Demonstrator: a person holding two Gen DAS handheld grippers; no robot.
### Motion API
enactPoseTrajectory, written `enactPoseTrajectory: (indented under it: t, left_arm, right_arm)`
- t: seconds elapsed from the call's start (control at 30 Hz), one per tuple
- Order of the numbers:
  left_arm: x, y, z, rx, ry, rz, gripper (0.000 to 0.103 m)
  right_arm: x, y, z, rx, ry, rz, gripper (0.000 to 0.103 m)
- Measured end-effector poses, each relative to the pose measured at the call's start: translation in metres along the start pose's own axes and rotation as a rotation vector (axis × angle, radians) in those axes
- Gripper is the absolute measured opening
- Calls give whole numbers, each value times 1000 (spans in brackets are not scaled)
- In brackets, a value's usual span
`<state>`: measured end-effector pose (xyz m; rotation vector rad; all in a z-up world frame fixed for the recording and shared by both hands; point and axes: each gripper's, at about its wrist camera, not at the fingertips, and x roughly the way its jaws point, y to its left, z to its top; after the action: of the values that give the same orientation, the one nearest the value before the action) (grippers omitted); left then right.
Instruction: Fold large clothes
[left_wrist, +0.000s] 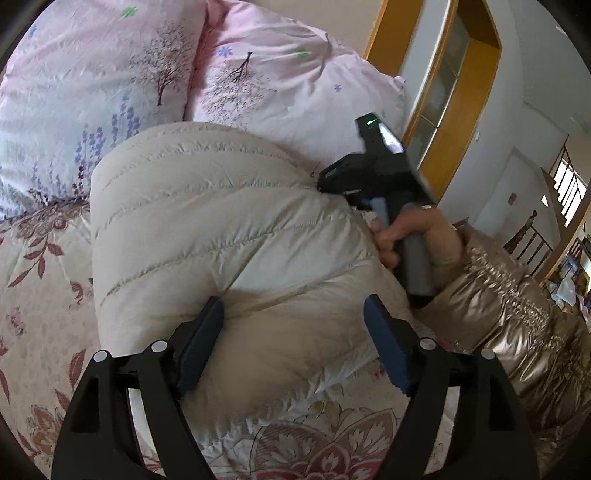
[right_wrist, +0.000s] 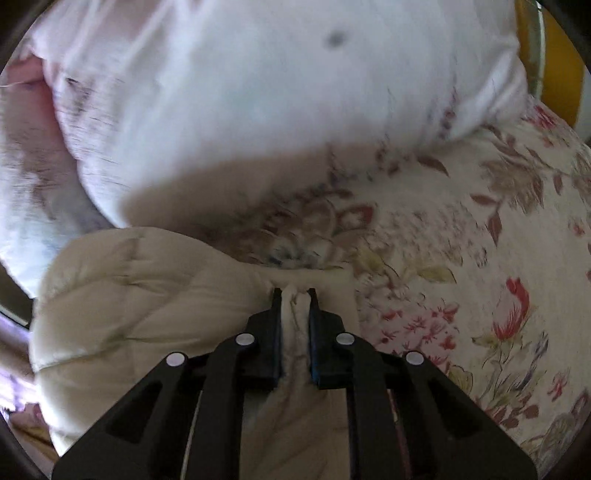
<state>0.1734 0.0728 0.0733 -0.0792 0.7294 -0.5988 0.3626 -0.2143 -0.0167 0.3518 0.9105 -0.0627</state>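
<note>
A cream quilted down jacket (left_wrist: 221, 229) lies bundled on the floral bedspread (left_wrist: 40, 295). My left gripper (left_wrist: 293, 306) is open, its blue-padded fingers (left_wrist: 203, 339) straddling the near bulge of the jacket without clamping it. The right gripper's black body (left_wrist: 373, 173) shows at the jacket's far right edge, held by a hand in a shiny bronze sleeve. In the right wrist view my right gripper (right_wrist: 294, 291) is shut on a pinched fold of the jacket (right_wrist: 140, 295), with fabric squeezed between the fingers.
Two pink floral pillows (left_wrist: 110, 74) lie behind the jacket; one fills the top of the right wrist view (right_wrist: 258, 92). A yellow wooden door frame (left_wrist: 465, 110) and white wall stand right of the bed. The bedspread (right_wrist: 480, 240) extends right of the right gripper.
</note>
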Motion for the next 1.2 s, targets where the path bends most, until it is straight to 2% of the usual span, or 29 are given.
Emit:
enactPoseTrajectory:
  t: [0.13, 0.2, 0.23, 0.27, 0.33, 0.37, 0.47, 0.57, 0.63, 0.7, 0.73, 0.8, 0.87, 0.93, 1.0, 1.03, 1.07, 1.13, 1.2]
  left_arm:
    - [-5, -3, 5, -14, -11, 3, 81]
    - [-14, -3, 7, -27, -33, 5, 88]
    - [-22, -5, 7, -23, -58, 19, 92]
    - [-31, -7, 5, -16, -37, 43, 101]
    - [-52, -12, 1, 6, -95, 107, 102]
    - [-59, -13, 0, 9, -110, 129, 102]
    - [-75, -14, -9, -5, -128, 209, 102]
    - [-84, -11, -22, -44, -113, 261, 102]
    - [-86, -8, -29, -69, -96, 272, 102]
    - [-88, -6, -38, -99, -75, 291, 102]
    - [-89, -6, -42, -107, -69, 303, 102]
    - [-93, -8, -49, -114, -70, 333, 102]
    - [-97, -10, -55, -113, -76, 364, 102]
    - [-100, -13, -62, -115, -77, 403, 102]
    - [-101, -16, -66, -112, -67, 439, 102]
    - [-99, -18, -68, -108, -55, 457, 102]
    - [-98, -19, -69, -106, -47, 466, 102]
    - [-97, -22, -71, -105, -36, 472, 102]
    - [-97, -22, -71, -109, -33, 465, 102]
  right_arm:
    - [7, 0, 0, 9, 30, -9, 17]
    - [-4, -4, 0, -1, 19, 1, 32]
    - [-14, -7, -1, 2, -5, 7, 44]
    - [-31, -11, -5, 1, -47, 25, 52]
    - [-68, -13, -19, -44, -127, 75, 52]
    - [-80, -13, -27, -67, -139, 99, 52]
    - [-116, -5, -59, -164, -140, 207, 52]
    - [-131, 10, -90, -254, -133, 242, 52]
    - [-122, 16, -99, -287, -90, 225, 53]
    - [-86, 19, -104, -282, 14, 170, 59]
    - [-68, 18, -105, -272, 44, 154, 66]
    - [-55, 14, -103, -259, 41, 128, 84]
    - [-58, 5, -101, -207, 45, 140, 87]
    - [-75, 3, -103, -207, -4, 122, 87]
    - [-105, 5, -114, -237, -98, 79, 89]
    - [-115, 6, -118, -248, -131, 66, 96]
    - [-128, 8, -125, -264, -177, 51, 101]
    - [-154, 12, -142, -295, -268, 0, 101]
    - [-172, 15, -154, -305, -309, -50, 101]
